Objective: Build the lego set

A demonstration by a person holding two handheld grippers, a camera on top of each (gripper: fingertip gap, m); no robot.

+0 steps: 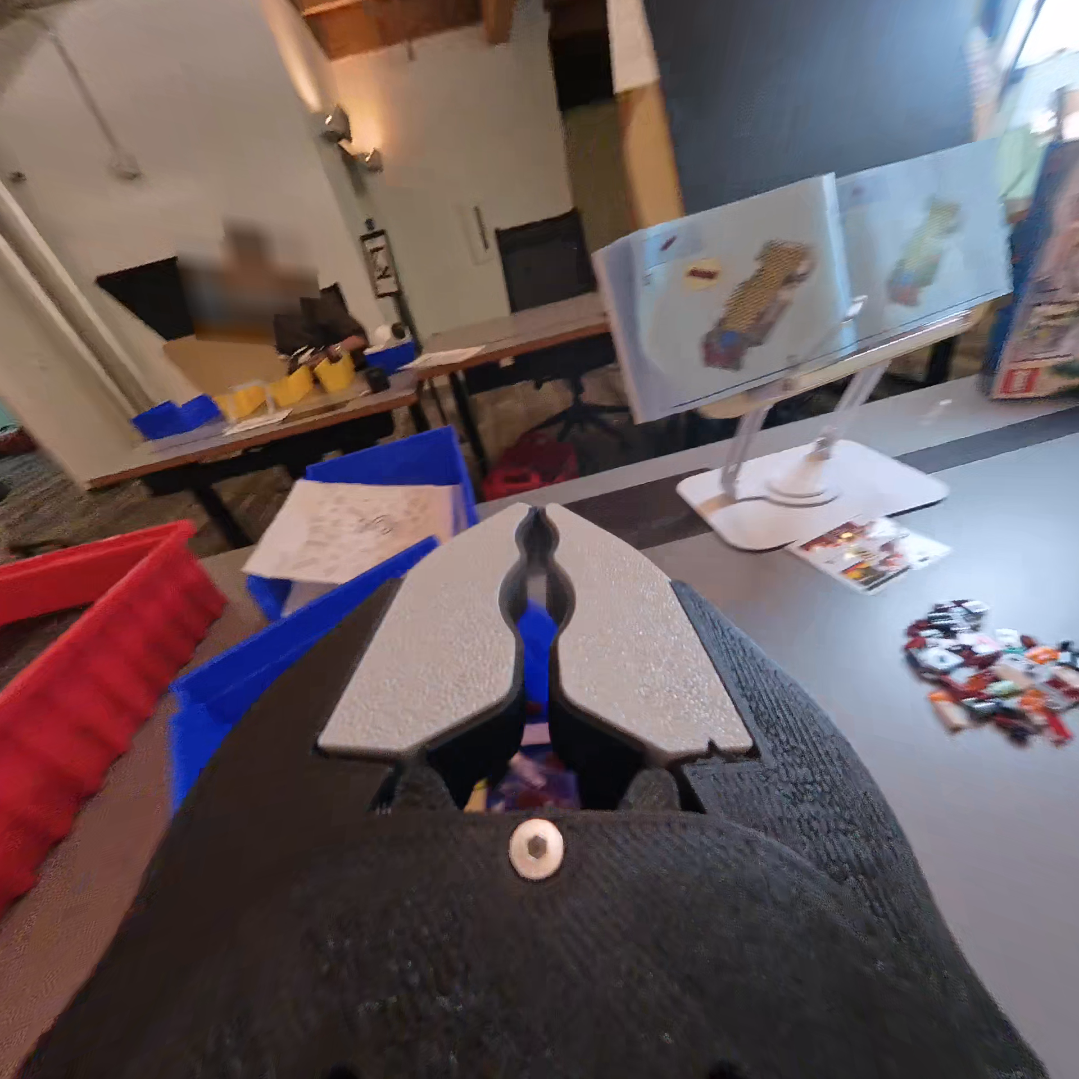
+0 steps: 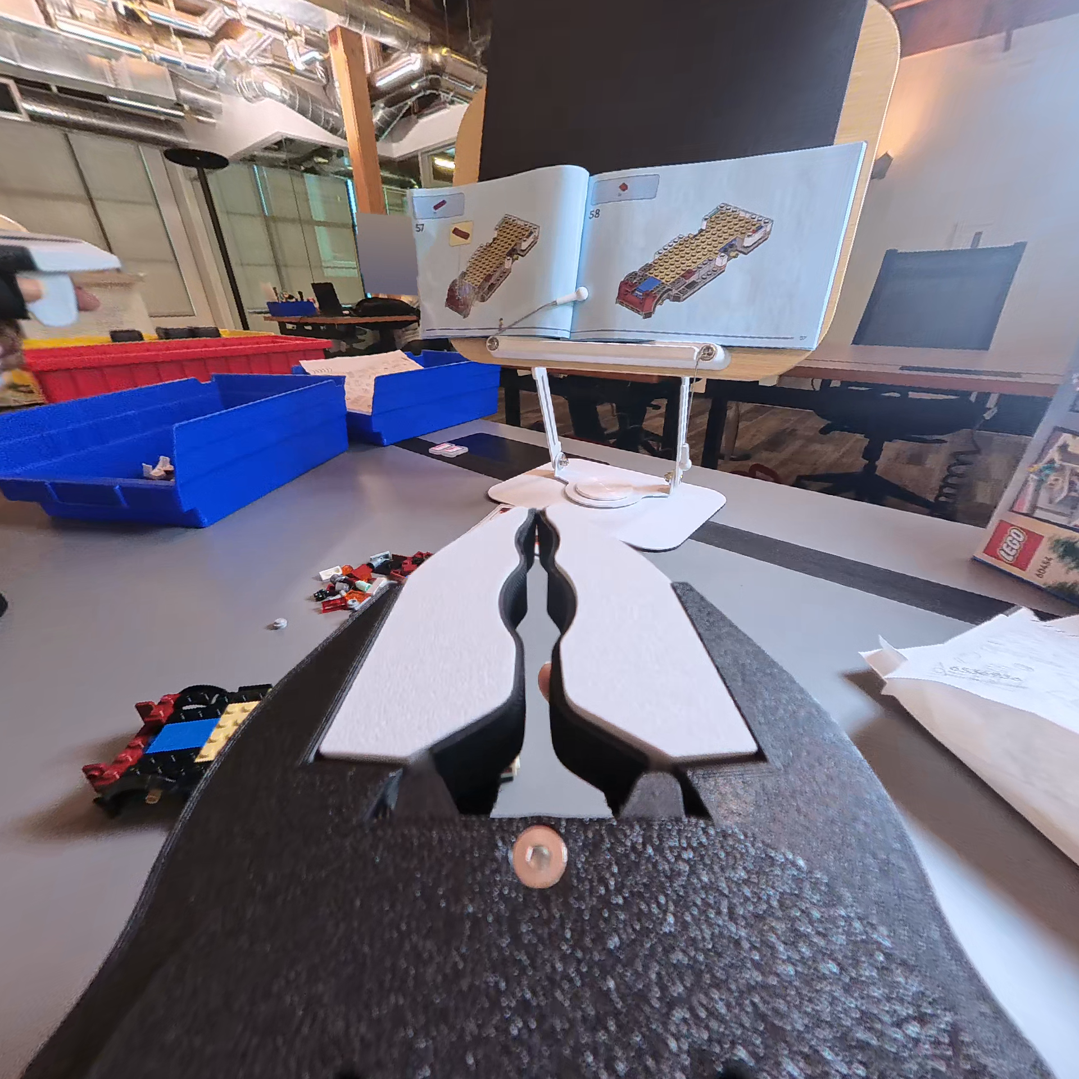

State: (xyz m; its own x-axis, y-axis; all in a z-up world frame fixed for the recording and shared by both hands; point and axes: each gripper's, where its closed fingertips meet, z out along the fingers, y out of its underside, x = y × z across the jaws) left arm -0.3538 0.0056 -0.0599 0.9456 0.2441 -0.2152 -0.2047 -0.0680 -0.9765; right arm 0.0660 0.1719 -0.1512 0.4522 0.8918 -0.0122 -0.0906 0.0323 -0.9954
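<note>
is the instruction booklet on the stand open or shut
Open. The instruction booklet lies spread on the white stand, two facing pages showing, a thin arm holding the left page down.

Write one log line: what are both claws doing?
left claw: shut, empty, over blue bin | right claw: shut, empty, above grey table

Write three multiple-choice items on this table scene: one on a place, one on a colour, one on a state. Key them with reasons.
1. Where is the open booklet?
A. in a bin
B. on the white stand
C. flat on the table

2. What colour is the bin holding the sheet of paper?
A. blue
B. yellow
C. green

3. How do the right tool's fingers stand?
A. wide apart
B. tips together
C. out of view

Key: B, its pages rest on the stand's ledge; A, blue walls surround the sheet; B, the fingertips meet.
</note>
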